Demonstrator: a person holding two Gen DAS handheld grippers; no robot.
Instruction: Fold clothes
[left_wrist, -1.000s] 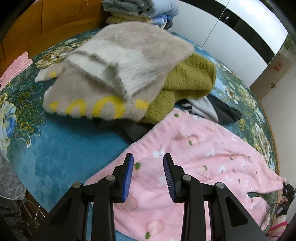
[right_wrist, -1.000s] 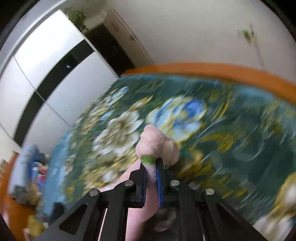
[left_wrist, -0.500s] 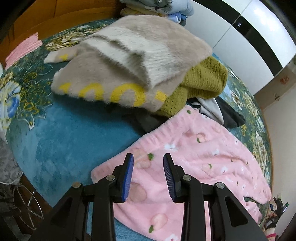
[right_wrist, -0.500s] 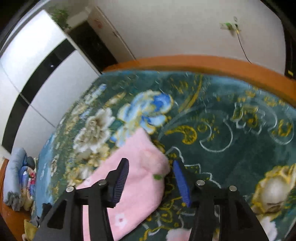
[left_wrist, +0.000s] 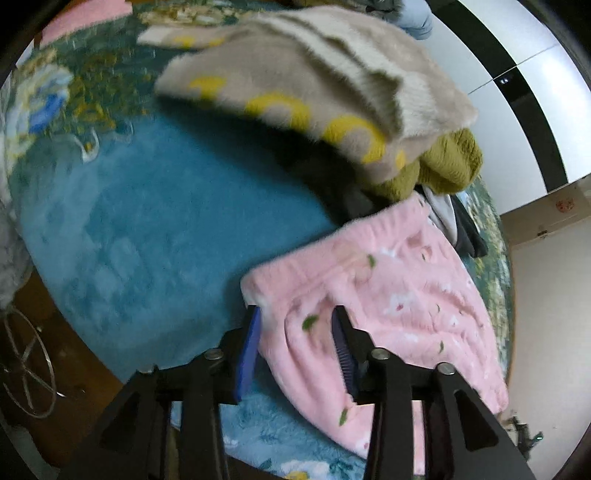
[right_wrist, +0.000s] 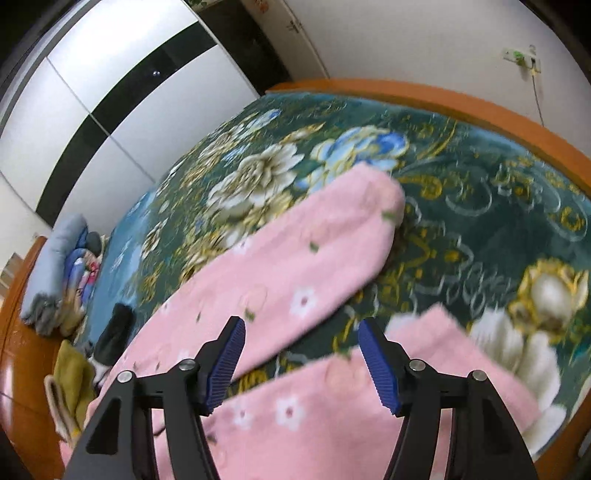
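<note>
Left tongs (left_wrist: 295, 343): parted astride pink pyjama trousers (left_wrist: 388, 295) corner. Right tongs (right_wrist: 301, 363): wide, empty. Risk: plush fleece slipping, spoiling fold.

Bed (right_wrist: 480, 192) with floral blanket carries pink garment (right_wrist: 280, 266), beige sweater (left_wrist: 314, 81), olive knit (left_wrist: 447, 166), folded stack (right_wrist: 62, 273).

Your pink fleece garment (left_wrist: 388, 295), printed with peaches, small flowers and green leaves, lies spread flat on the floral bedspread. Its near corner sits between your left fingers. In the right view two long pink sections (right_wrist: 280, 266) stretch away, a gap between them.
</note>
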